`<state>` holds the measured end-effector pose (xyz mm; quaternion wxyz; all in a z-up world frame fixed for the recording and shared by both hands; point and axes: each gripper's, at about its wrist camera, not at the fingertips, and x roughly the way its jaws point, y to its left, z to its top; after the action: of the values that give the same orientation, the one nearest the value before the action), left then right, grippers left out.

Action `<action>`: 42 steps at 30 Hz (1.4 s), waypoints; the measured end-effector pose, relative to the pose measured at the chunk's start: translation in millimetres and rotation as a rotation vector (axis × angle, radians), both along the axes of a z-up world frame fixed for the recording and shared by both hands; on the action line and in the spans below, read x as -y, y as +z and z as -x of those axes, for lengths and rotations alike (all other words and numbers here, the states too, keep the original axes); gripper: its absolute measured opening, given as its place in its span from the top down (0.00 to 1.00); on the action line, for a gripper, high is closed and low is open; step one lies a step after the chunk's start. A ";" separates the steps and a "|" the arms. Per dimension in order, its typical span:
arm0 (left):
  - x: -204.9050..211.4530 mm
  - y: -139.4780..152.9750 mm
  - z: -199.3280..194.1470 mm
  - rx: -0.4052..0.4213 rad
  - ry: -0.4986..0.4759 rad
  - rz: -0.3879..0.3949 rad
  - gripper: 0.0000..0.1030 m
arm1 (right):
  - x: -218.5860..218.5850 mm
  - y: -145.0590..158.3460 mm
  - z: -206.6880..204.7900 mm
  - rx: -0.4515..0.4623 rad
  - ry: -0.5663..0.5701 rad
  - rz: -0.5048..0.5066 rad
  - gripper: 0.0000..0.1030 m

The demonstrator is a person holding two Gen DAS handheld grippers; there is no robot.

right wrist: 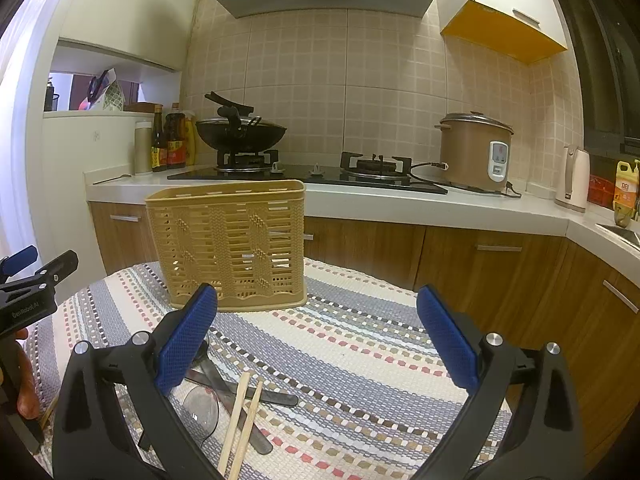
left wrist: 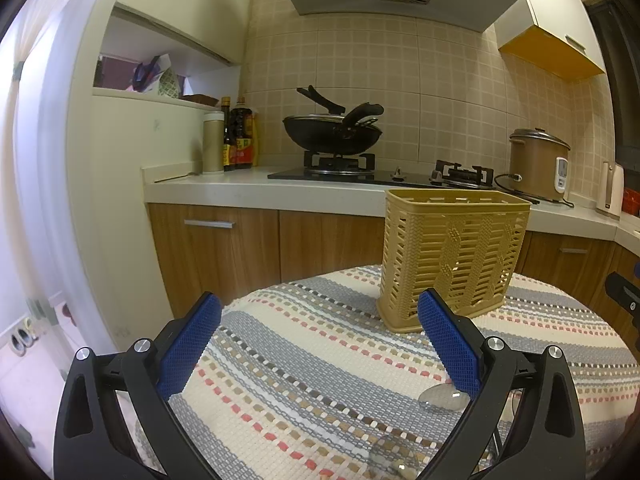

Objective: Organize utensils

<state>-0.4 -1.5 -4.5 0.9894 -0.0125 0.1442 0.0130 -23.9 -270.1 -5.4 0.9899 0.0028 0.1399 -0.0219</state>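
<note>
Through your left wrist view, your left tool (left wrist: 320, 312) is spread wide with nothing between its blue pads, hovering over the striped cloth on the tabletop (left wrist: 304, 344). The tan utensil basket (left wrist: 452, 256) stands upright ahead and to the right, near the far edge, with bare cloth between it and the near edge; a clear spoon (left wrist: 442, 398) lies just beside the right finger. Through your right wrist view, your right tool (right wrist: 318, 312) is likewise spread and holds nothing. The basket (right wrist: 232, 244) stands ahead to the left; chopsticks (right wrist: 242, 420) and dark-handled utensils (right wrist: 240, 392) lie crossed by the left finger, and open cloth stretches rightward to the rounded edge.
</note>
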 end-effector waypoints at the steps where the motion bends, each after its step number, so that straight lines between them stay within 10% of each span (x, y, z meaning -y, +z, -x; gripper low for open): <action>1: 0.5 -0.2 0.1 0.000 0.000 0.000 0.07 | -0.2 0.2 0.1 0.001 0.000 0.000 0.07; 42: -1.5 0.0 0.0 0.001 0.002 0.001 0.07 | 1.2 1.0 -0.3 -0.006 0.004 -0.010 0.07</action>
<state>-0.4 0.0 -4.5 0.9894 -0.0131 0.1439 0.0137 -23.6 -271.2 -4.4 0.9895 0.0072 0.1427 -0.0192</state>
